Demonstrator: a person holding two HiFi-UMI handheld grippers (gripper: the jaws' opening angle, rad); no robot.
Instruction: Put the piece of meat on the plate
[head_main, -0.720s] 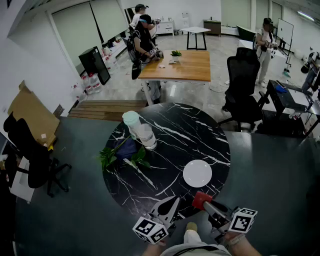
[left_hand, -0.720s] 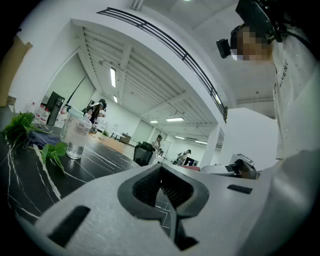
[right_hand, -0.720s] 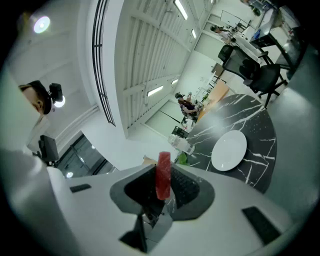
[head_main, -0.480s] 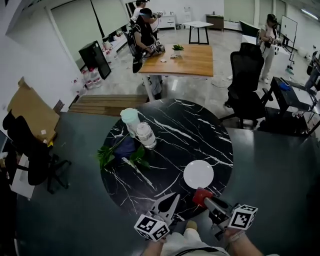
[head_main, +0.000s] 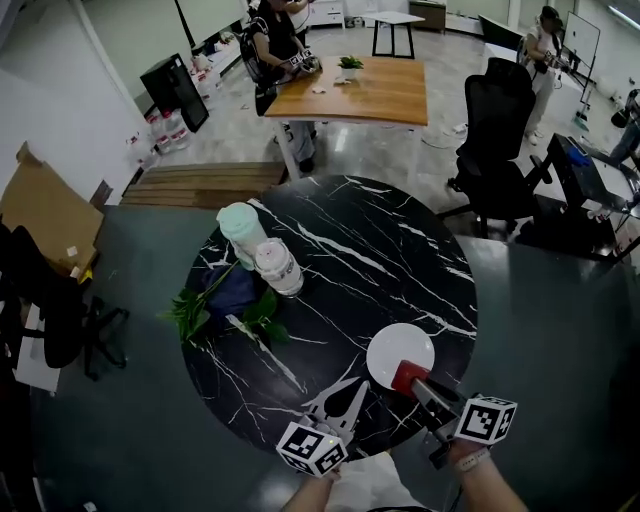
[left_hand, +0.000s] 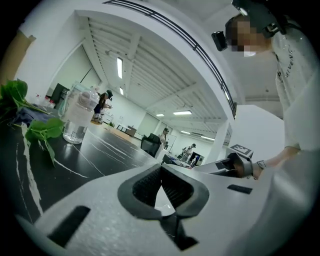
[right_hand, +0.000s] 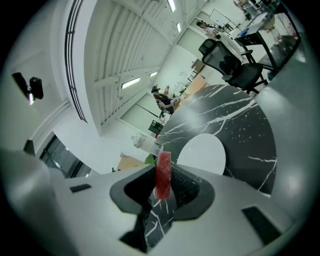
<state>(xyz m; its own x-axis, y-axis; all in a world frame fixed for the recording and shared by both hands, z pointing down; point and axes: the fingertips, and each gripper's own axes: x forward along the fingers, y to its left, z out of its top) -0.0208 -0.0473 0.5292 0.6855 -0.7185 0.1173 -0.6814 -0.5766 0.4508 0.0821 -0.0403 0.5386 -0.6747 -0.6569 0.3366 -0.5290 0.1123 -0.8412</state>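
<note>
The red piece of meat is pinched upright between the jaws of my right gripper, which is shut on it. It hangs right at the near edge of the white plate on the black marble table. In the right gripper view the meat stands between the pads of the right gripper, with the plate just beyond. My left gripper hovers over the table's near edge, left of the plate. Its jaws meet at the tip in the left gripper view, shut on nothing.
A clear bottle, a mint-green cup and a leafy sprig sit on the table's left side. Beyond the table are a black office chair, a wooden table and people in the background.
The right gripper has carried the meat forward, from over the table's near rim to the plate's near edge. The left gripper has barely shifted.
</note>
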